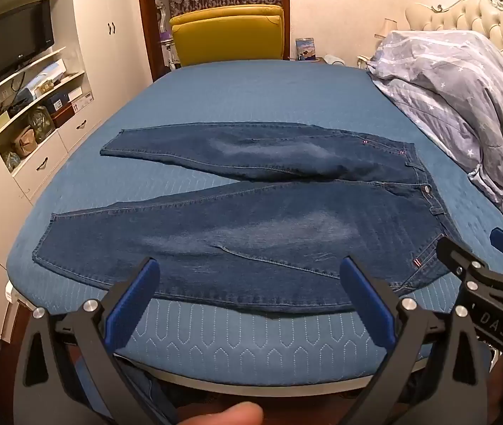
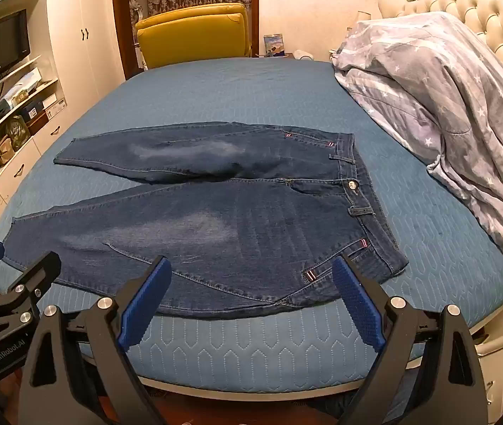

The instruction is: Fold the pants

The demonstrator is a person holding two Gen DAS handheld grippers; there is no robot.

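Observation:
Dark blue jeans [image 1: 251,226] lie flat on the blue bed cover [image 1: 251,99], waistband to the right, both legs spread to the left. They also show in the right wrist view [image 2: 216,226]. My left gripper [image 1: 249,269] is open and empty, hovering over the near leg's lower edge. My right gripper [image 2: 251,269] is open and empty above the near hip and front pocket. The right gripper also shows at the right edge of the left wrist view [image 1: 478,248]; the left gripper shows at the left edge of the right wrist view [image 2: 10,262].
A crumpled grey star-print duvet [image 2: 446,106] lies on the right by the tufted headboard [image 2: 492,10]. A yellow armchair [image 1: 230,35] stands past the far edge. White cabinets with shelves and a TV [image 1: 10,46] are on the left.

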